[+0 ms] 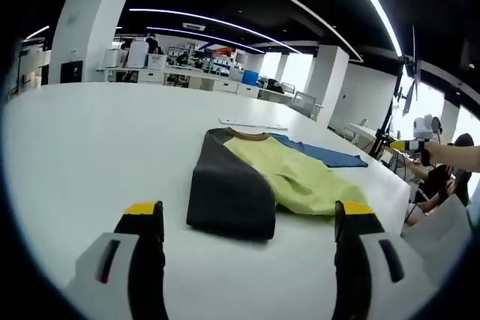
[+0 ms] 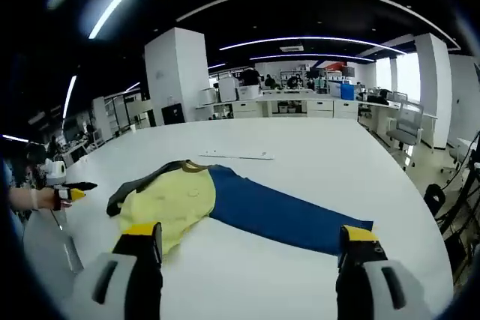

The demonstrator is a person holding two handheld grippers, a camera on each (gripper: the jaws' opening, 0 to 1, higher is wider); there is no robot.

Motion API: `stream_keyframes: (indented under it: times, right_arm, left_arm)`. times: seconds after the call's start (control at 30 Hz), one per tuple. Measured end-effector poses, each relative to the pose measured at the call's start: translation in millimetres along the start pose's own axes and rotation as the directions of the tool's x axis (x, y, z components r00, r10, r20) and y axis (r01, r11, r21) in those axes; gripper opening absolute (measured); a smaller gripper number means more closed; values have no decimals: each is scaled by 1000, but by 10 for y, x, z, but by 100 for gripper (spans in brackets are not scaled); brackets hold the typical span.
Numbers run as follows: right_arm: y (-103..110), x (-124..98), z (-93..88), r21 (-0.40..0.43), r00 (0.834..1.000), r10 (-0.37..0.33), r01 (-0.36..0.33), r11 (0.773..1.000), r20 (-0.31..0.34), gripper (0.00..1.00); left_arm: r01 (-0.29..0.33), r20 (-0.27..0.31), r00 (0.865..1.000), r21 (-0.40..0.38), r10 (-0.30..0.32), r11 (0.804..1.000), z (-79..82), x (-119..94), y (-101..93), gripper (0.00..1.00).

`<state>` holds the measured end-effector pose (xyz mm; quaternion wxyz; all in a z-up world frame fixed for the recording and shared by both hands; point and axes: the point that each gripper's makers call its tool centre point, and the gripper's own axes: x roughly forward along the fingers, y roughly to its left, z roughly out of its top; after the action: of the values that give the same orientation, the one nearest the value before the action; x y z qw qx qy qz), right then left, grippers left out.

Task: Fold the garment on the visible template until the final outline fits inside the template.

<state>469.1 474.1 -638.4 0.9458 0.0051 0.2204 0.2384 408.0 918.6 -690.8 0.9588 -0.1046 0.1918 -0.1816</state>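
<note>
In the left gripper view the left gripper stands with its jaws spread wide and nothing between them, two blocky black fingers capped with yellow tips, rising from the bottom of the view over a smooth, matte white tabletop. Just beyond the tips, toward twelve o'clock, lies the garment, a soft cloth shirt: its dark grey sleeve is folded over into a thick rounded slab nearest the gripper, the pale yellow-green body runs off toward one o'clock, and a blue sleeve lies flat at the far side. Past the brown collar, a thin flat white strip rests on the tabletop. At three o'clock the other gripper's yellow tip and a person's forearm come in from the edge. In the right gripper view the right gripper also has its jaws wide apart and empty, the same black fingers with yellow tips. The garment lies just ahead at twelve o'clock, its long blue sleeve spread smooth toward three o'clock and ending near the right-hand tip, the yellow body at eleven o'clock and the dark sleeve curling beyond it at ten o'clock. The strip lies farther out.
</note>
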Motion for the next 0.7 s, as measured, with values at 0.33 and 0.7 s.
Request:
stream_keyframes:
  times: [0.33, 0.7]
  right_arm:
    - [464, 124, -110, -16, 999, 48, -48, 999, 25, 95]
    - [619, 147, -105, 19, 995, 73, -74, 997, 62, 93]
  left_arm:
    - [35, -24, 999, 11, -34, 999, -46, 44, -119, 88]
    - [44, -112, 993, 21, -42, 999, -184, 188, 47, 78]
